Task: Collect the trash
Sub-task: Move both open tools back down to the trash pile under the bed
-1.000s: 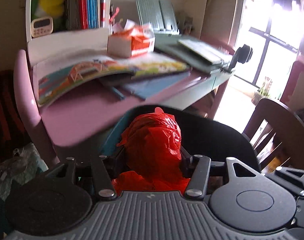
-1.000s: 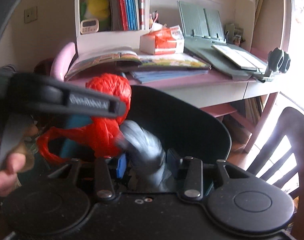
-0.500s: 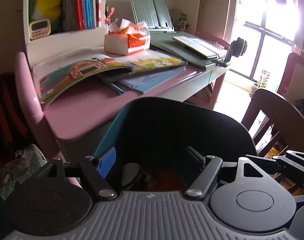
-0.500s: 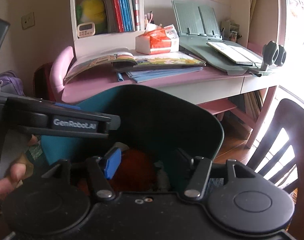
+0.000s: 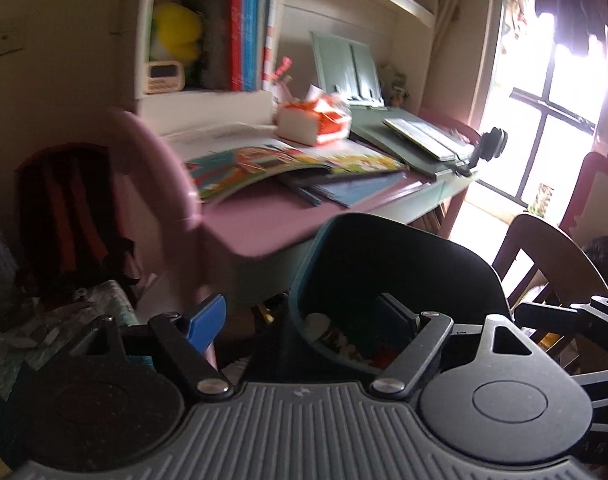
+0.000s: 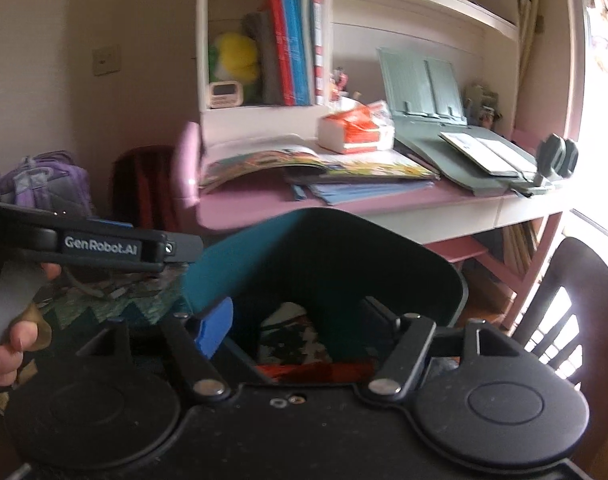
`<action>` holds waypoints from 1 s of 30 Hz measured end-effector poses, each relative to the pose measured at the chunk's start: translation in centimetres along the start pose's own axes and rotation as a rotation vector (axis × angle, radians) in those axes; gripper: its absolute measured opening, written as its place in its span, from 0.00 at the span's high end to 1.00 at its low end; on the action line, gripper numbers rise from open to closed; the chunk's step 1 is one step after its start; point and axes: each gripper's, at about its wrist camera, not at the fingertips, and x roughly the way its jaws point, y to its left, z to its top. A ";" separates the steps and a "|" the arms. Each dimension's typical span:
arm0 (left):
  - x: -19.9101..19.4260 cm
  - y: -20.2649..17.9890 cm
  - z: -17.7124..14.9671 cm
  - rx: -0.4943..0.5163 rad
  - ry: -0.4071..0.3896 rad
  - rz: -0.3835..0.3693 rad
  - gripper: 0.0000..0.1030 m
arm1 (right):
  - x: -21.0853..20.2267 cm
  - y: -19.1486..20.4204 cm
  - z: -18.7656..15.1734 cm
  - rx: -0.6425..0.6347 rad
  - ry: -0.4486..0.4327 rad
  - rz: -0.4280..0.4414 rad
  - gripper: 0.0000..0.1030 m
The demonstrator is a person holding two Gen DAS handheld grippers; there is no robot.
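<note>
A second ago the red bag was clamped in the left gripper point(image 5: 300, 316) above the bin; now it lies inside the bin and both grippers have pulled back, their jaws opening with nothing between them. The left gripper's blue pad hangs outside the bin's left wall, its other finger over the opening. The right gripper point(image 6: 296, 320) straddles the bin's near rim in the same way. Down in the teal bin point(image 6: 240, 256) the red bag point(image 6: 316, 370) shows as a crumpled, glossy strip at the near edge, partly under dark patterned trash point(image 6: 290, 340) with white patches. A hand point(image 6: 12, 344) grips the left gripper's handle at the left edge. Beyond the bin, the pink tabletop point(image 6: 256, 204) carries an open picture book point(image 6: 304, 164), blue folders and an orange tissue pack point(image 6: 356, 126). Shelved books stand behind.
</note>
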 end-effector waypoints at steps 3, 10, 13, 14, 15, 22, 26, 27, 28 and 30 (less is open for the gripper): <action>-2.4 2.4 -0.8 -0.028 -0.017 0.024 0.20 | -0.6 1.9 0.1 -0.015 -0.002 0.041 0.31; -7.8 8.7 -3.6 -0.064 -0.032 0.080 0.14 | -0.5 7.3 -0.7 -0.059 0.003 0.159 0.30; -10.0 12.0 -5.2 -0.120 -0.039 0.100 0.05 | 0.3 9.7 -1.3 -0.071 0.029 0.211 0.30; -10.7 13.1 -5.8 -0.140 -0.045 0.110 0.05 | 0.7 10.8 -1.7 -0.078 0.040 0.232 0.29; -11.4 14.2 -6.5 -0.158 -0.046 0.119 0.05 | 1.1 11.7 -1.9 -0.084 0.050 0.250 0.29; -14.1 21.0 -11.3 -0.240 -0.036 0.266 0.03 | 4.1 19.3 -4.6 -0.157 0.121 0.375 0.29; -15.1 25.4 -15.0 -0.323 -0.046 0.328 0.03 | 6.8 23.4 -6.7 -0.191 0.182 0.440 0.28; -15.2 26.4 -15.8 -0.344 -0.053 0.340 0.03 | 7.6 24.4 -7.2 -0.197 0.200 0.453 0.28; -15.3 27.5 -16.7 -0.364 -0.061 0.355 0.03 | 8.3 25.3 -7.8 -0.204 0.217 0.464 0.28; -15.5 29.7 -18.7 -0.405 -0.071 0.390 0.00 | 9.8 27.2 -9.1 -0.217 0.249 0.489 0.28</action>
